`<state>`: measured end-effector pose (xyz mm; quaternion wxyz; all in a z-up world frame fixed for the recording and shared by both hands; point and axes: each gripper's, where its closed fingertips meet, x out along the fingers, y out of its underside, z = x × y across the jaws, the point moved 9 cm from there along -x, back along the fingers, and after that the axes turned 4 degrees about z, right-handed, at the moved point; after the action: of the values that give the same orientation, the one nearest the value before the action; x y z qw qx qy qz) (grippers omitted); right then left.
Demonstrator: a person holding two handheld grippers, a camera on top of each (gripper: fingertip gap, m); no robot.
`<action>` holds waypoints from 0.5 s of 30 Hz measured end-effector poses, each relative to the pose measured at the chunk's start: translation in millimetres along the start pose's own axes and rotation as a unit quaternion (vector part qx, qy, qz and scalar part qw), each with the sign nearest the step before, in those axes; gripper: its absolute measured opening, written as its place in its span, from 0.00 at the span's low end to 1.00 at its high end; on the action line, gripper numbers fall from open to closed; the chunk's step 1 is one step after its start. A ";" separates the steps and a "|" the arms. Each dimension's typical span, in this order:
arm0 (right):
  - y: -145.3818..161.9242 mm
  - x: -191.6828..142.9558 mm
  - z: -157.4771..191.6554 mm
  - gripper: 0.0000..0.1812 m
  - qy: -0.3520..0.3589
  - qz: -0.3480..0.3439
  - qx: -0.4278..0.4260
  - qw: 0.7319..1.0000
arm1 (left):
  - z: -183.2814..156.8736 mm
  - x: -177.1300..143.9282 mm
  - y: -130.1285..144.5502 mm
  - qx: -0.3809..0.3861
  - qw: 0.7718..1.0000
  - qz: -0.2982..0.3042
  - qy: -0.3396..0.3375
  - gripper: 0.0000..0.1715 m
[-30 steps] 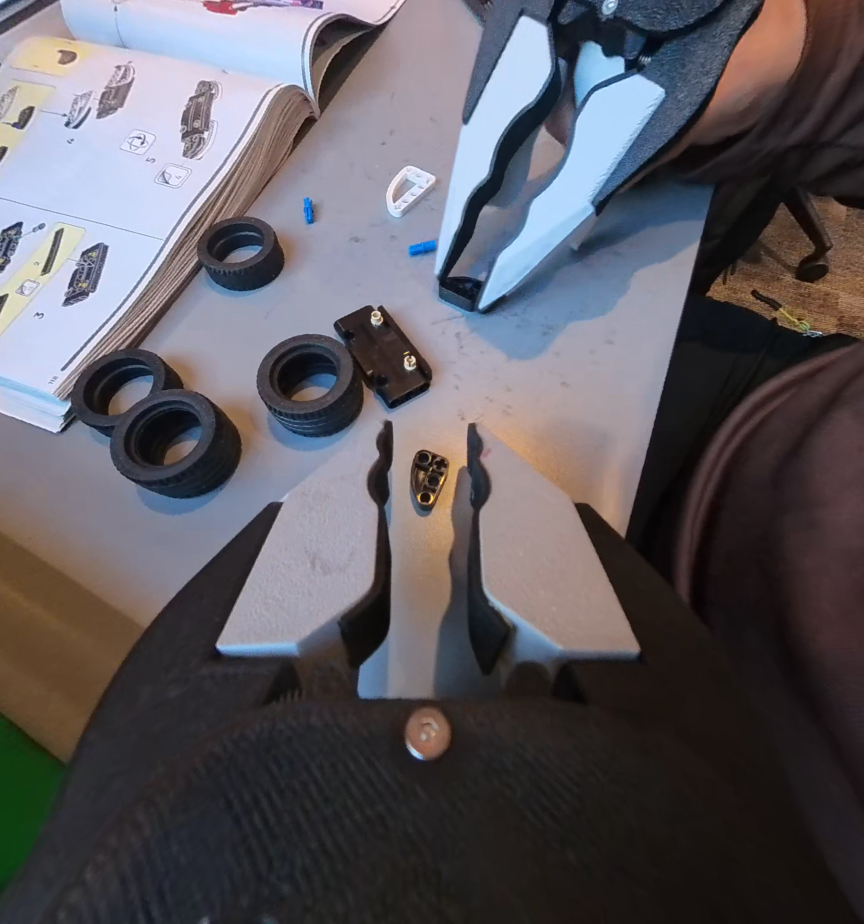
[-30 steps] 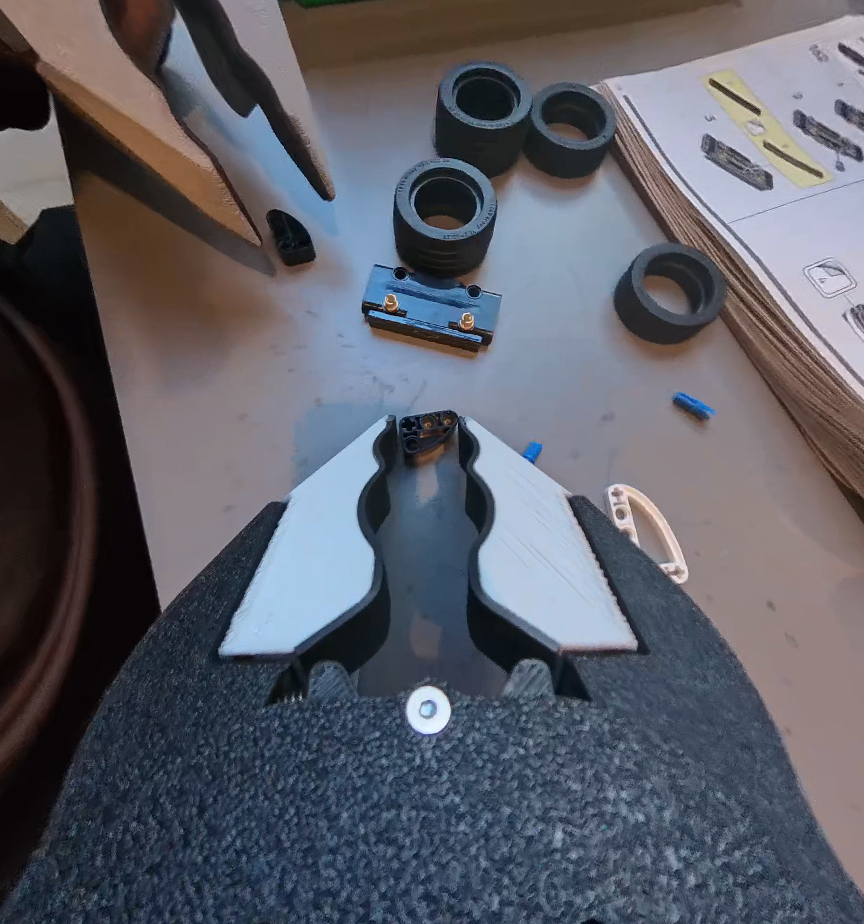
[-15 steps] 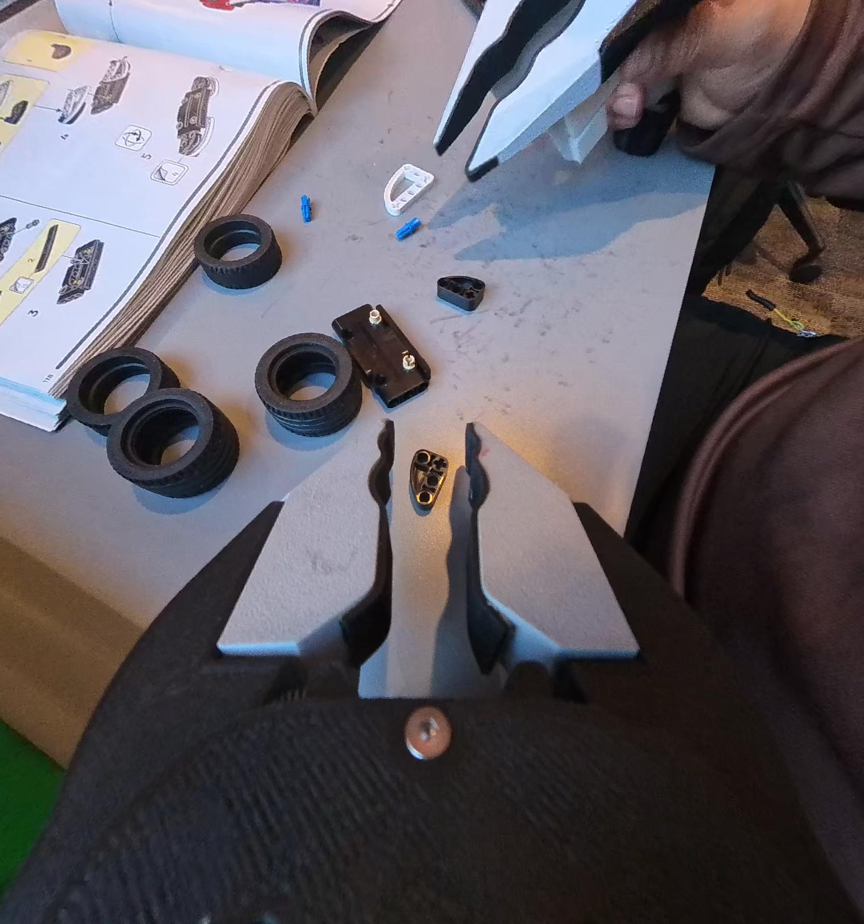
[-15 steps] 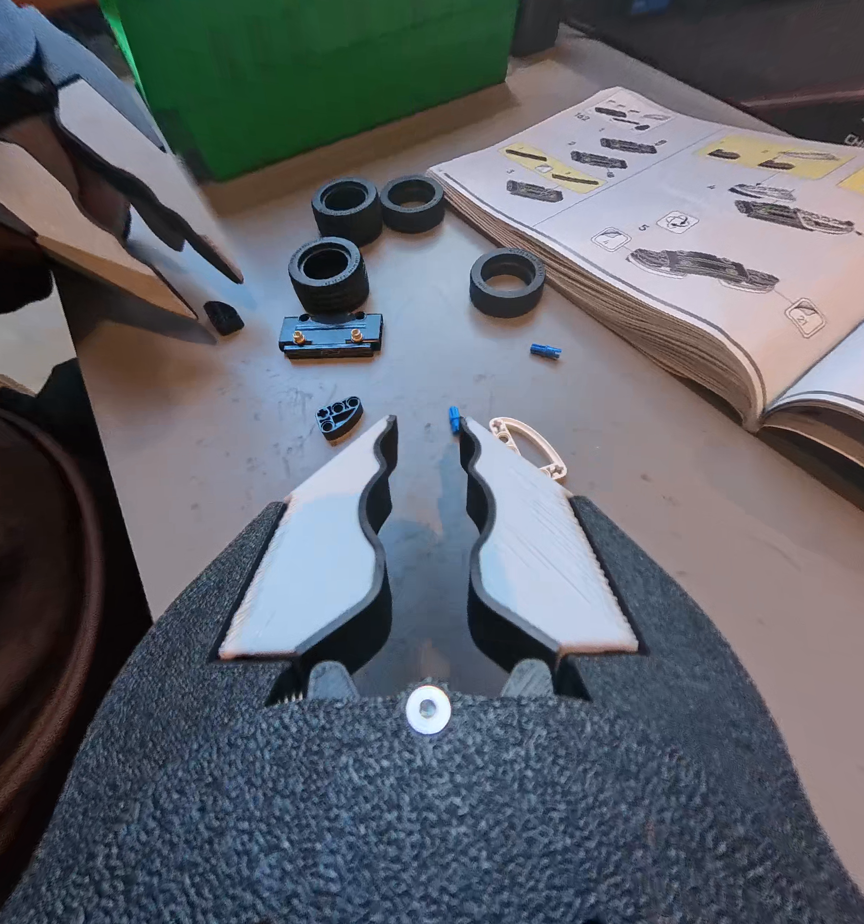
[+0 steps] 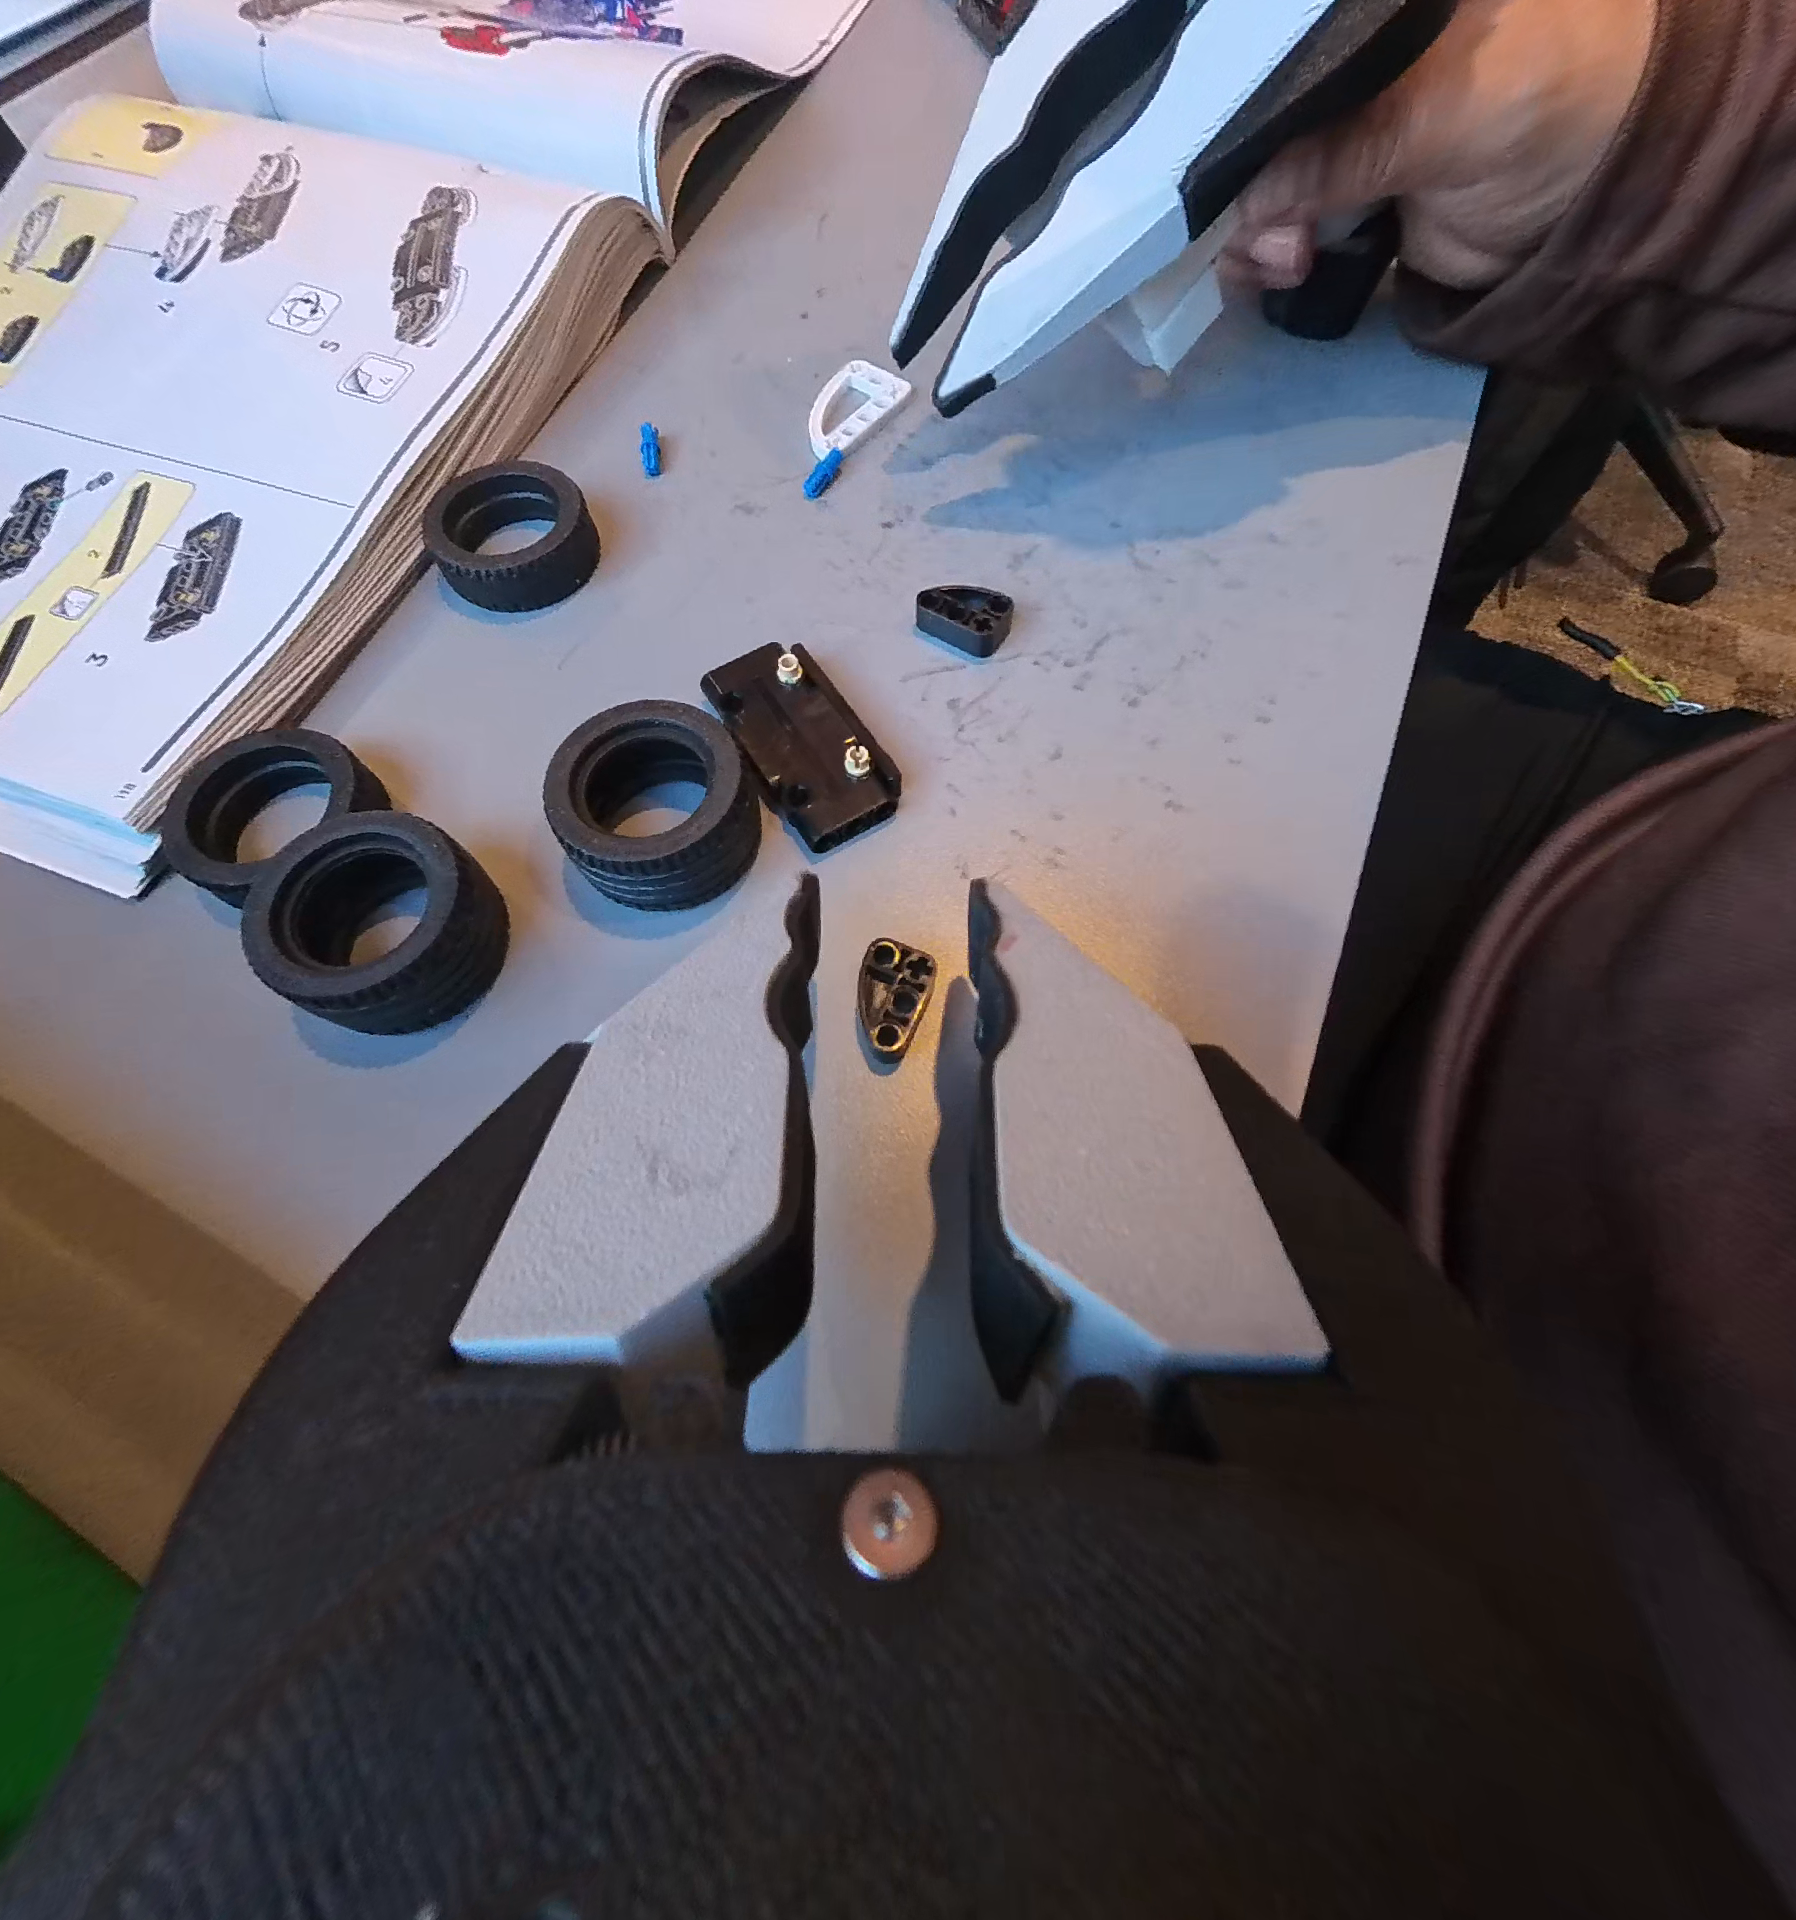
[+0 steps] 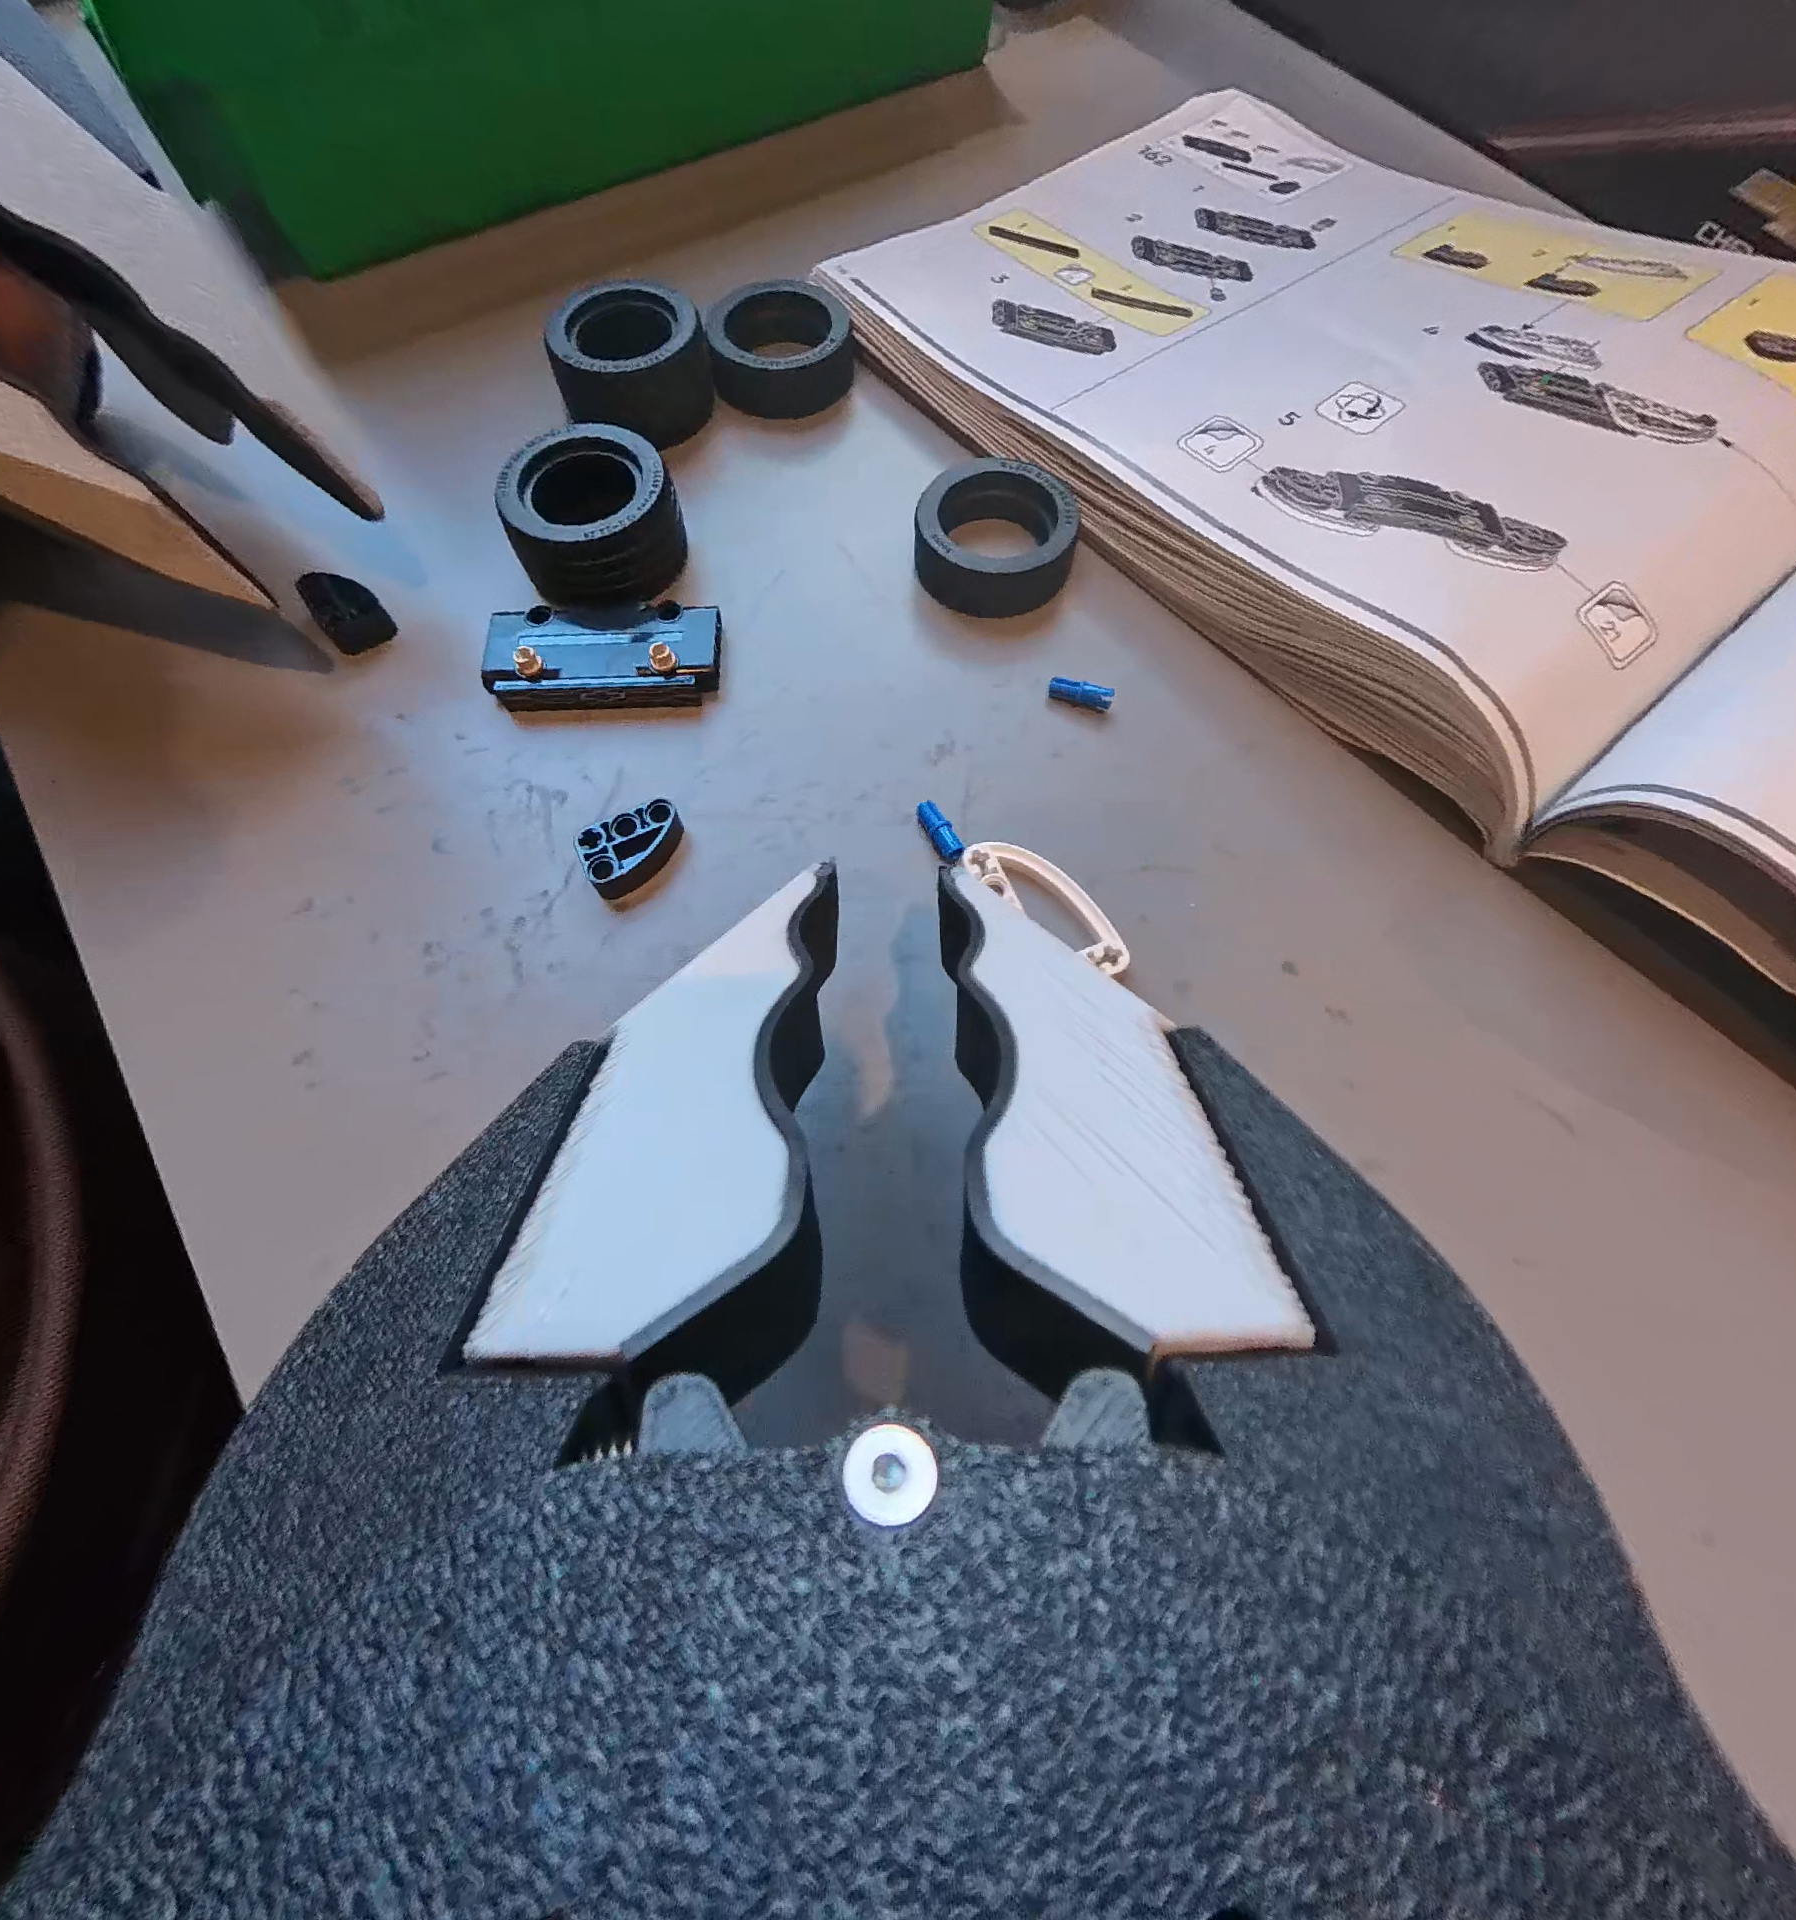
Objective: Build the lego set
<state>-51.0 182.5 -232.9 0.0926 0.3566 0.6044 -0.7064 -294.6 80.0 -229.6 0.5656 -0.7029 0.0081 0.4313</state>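
Grey and scuffed, the surface carries loose lego parts beside an open instruction booklet: four black tyres, one of them touching a black block with two pale pegs standing up from it, two blue pins near a white curved piece, and two small black teardrop-shaped beams. One beam lies flat on the surface between the fingers of the left claw, which stands open around it without touching. The other beam lies alone near the middle, well apart from the right claw, which is also open and empty, its tips hovering just beside the white curved piece and one blue pin.

Nothing is being held, so the build looks to be at a part-gathering step, early on: the pegged block seems the only sub-assembly, and the tyres lie unused. The likely next move is for the left claw to close on the beam framed between its fingers. That calls for lowering squarely over so flat a part and pinching its narrow edges, since it could skid or flip on the smooth top. The right claw may be about to take a pin or the white piece; which one cannot be told.
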 end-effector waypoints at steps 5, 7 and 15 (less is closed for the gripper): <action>0.0 -0.2 0.8 0.10 0.004 -0.002 -0.005 1.000 | 0.4 -1.6 -0.3 -0.002 1.000 -0.007 0.001 0.15; 0.1 0.1 1.2 0.10 0.006 0.000 -0.007 1.000 | 0.3 -1.6 -0.3 -0.001 1.000 -0.007 0.001 0.15; -2.1 6.5 -2.6 0.10 0.004 0.013 -0.008 1.000 | 1.2 -3.1 -0.6 -0.006 1.000 -0.015 0.005 0.15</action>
<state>-55.9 187.4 -235.4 0.1018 0.3663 0.6060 -0.6987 -297.0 79.6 -227.3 0.5675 -0.7087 -0.0018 0.4193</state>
